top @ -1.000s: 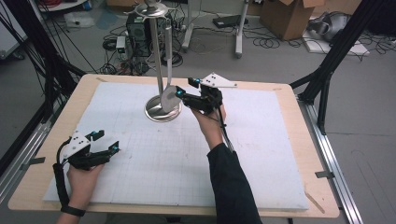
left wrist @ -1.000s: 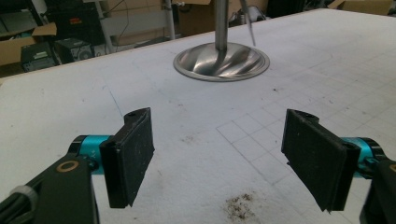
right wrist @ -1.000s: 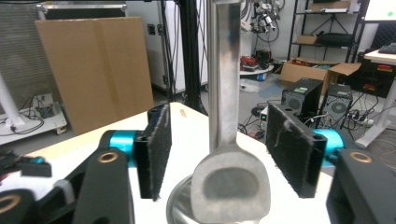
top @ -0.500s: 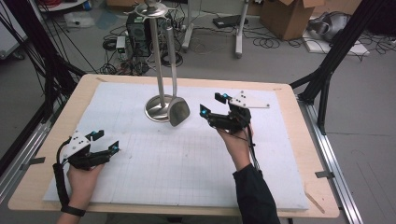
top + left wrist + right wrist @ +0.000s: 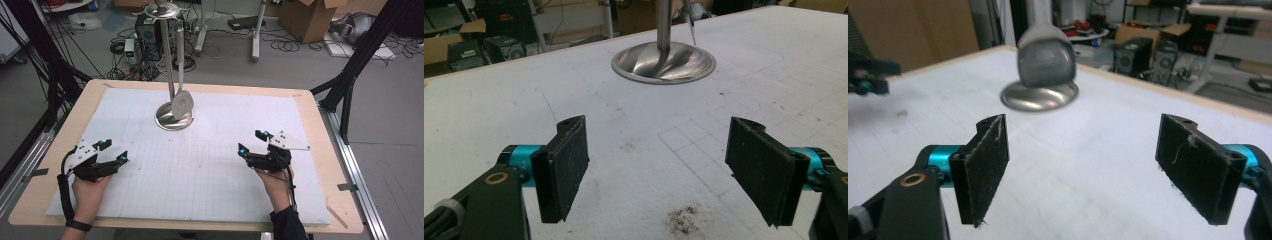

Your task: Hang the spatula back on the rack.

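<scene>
A metal stand with a round base (image 5: 174,120) rises at the far middle of the white mat (image 5: 210,170). A steel spatula (image 5: 182,104) hangs from the stand, its blade just above the base. In the right gripper view the blade (image 5: 1046,60) hangs in front of the base (image 5: 1039,97), slightly blurred. My right gripper (image 5: 250,141) sits low over the mat at the near right, well apart from the stand. Its jaws have just been opening and stand wide with nothing between them (image 5: 1083,165). My left gripper (image 5: 114,151) rests at the near left, open and empty (image 5: 659,170).
The mat covers a wooden table (image 5: 345,210) with black frame posts (image 5: 350,75) at both sides. Beyond the far edge lie cables, a computer case (image 5: 150,30) and cardboard boxes (image 5: 305,17) on the floor.
The right gripper has drawn back from the spatula blade at the stand to the near right and lower, its jaws opening. The spatula now hangs free. The left gripper has stayed put.
</scene>
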The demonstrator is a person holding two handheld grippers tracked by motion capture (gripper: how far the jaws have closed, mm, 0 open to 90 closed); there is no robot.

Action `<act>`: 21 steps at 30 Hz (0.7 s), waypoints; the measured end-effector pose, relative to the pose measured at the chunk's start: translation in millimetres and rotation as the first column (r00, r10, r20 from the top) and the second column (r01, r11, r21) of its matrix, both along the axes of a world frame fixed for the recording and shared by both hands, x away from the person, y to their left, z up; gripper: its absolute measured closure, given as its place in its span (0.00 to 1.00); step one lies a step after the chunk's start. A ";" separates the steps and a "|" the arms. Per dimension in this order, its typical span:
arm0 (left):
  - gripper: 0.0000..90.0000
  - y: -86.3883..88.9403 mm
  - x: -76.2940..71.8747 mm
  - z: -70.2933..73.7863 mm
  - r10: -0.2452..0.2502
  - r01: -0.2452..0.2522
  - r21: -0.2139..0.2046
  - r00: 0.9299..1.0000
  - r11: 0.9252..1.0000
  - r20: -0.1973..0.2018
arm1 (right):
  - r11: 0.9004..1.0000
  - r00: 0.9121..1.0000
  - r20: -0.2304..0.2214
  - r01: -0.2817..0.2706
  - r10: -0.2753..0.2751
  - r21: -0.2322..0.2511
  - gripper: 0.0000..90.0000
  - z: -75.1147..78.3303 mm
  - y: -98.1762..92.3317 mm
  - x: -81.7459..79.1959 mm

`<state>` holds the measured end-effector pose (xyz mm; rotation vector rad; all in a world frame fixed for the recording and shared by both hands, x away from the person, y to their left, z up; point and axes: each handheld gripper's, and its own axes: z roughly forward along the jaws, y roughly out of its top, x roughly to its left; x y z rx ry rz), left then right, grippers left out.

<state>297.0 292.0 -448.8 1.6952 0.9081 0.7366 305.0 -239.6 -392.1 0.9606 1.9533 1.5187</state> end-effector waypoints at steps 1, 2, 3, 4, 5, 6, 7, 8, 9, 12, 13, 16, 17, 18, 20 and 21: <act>0.28 0.0 0.0 0.0 0.000 0.000 0.000 1.000 1.000 0.000 | 1.000 1.000 -0.004 0.016 -0.016 -0.002 0.22 -4.4 -4.3 -2.2; 0.28 0.1 0.0 0.0 0.000 0.000 0.002 1.000 1.000 0.000 | 1.000 0.999 -0.013 0.031 -0.031 0.002 0.22 -8.5 -8.4 -4.2; 0.28 -0.1 0.0 0.0 0.001 -0.001 0.000 1.000 1.000 -0.001 | 0.999 0.999 -0.021 0.046 -0.046 0.002 0.22 -12.5 -12.1 -6.4; 0.28 -0.1 0.0 0.0 0.001 -0.001 0.000 1.000 1.000 -0.001 | 0.998 0.998 -0.017 0.061 -0.061 -0.001 0.22 -16.6 -15.7 -8.0; 0.28 0.0 -0.1 0.0 0.000 0.000 0.002 1.000 1.000 -0.001 | 0.997 0.997 -0.020 0.073 -0.073 -0.010 0.22 -20.4 -18.8 -10.0; 0.28 -0.1 0.0 0.0 0.000 0.000 0.002 1.000 1.000 -0.001 | 0.996 0.996 -0.028 0.085 -0.086 -0.013 0.22 -24.3 -21.1 -12.2; 0.28 -0.1 0.0 0.0 0.002 -0.002 0.001 1.000 1.000 -0.001 | 0.996 0.995 -0.024 0.092 -0.092 -0.024 0.22 -28.1 -24.0 -13.2; 0.28 0.1 0.1 0.0 0.001 -0.001 0.002 1.000 1.000 -0.002 | 0.994 0.994 -0.037 0.102 -0.103 -0.027 0.22 -31.5 -26.1 -14.9; 0.28 0.0 0.2 0.0 0.001 -0.001 0.001 1.000 1.000 -0.002 | 0.993 0.993 -0.039 0.111 -0.113 -0.034 0.22 -34.8 -28.6 -15.7; 0.28 -0.2 0.2 0.0 0.002 -0.002 0.001 1.000 1.000 -0.002 | 0.990 0.989 -0.053 0.137 -0.139 -0.029 0.22 -44.1 -35.5 -18.1; 0.28 -0.2 0.3 -0.1 0.003 -0.003 0.000 1.000 1.000 -0.003 | 0.989 0.988 -0.056 0.144 -0.145 -0.029 0.22 -47.2 -37.9 -18.2; 0.28 -0.3 0.2 -0.1 0.002 -0.002 0.000 1.000 1.000 -0.003 | 0.988 0.985 -0.079 0.152 -0.151 0.001 0.21 -50.0 -43.3 -16.7; 0.28 -0.1 0.1 0.0 0.001 -0.001 0.003 1.000 1.000 -0.002 | 0.987 0.985 -0.075 0.158 -0.158 0.003 0.21 -49.9 -44.0 -16.7; 0.28 -0.2 0.1 0.0 0.001 -0.001 0.003 1.000 1.000 -0.002 | 0.987 0.984 -0.078 0.161 -0.161 -0.001 0.21 -50.3 -44.3 -16.1; 0.28 -0.2 -0.1 0.0 0.001 -0.001 0.004 1.000 1.000 -0.001 | 0.987 0.983 -0.093 0.160 -0.159 -0.005 0.21 -51.6 -44.3 -14.7; 0.28 -0.3 -0.2 0.0 0.001 -0.001 0.004 1.000 1.000 -0.001 | 0.988 0.983 -0.091 0.157 -0.157 -0.008 0.21 -52.0 -44.0 -14.2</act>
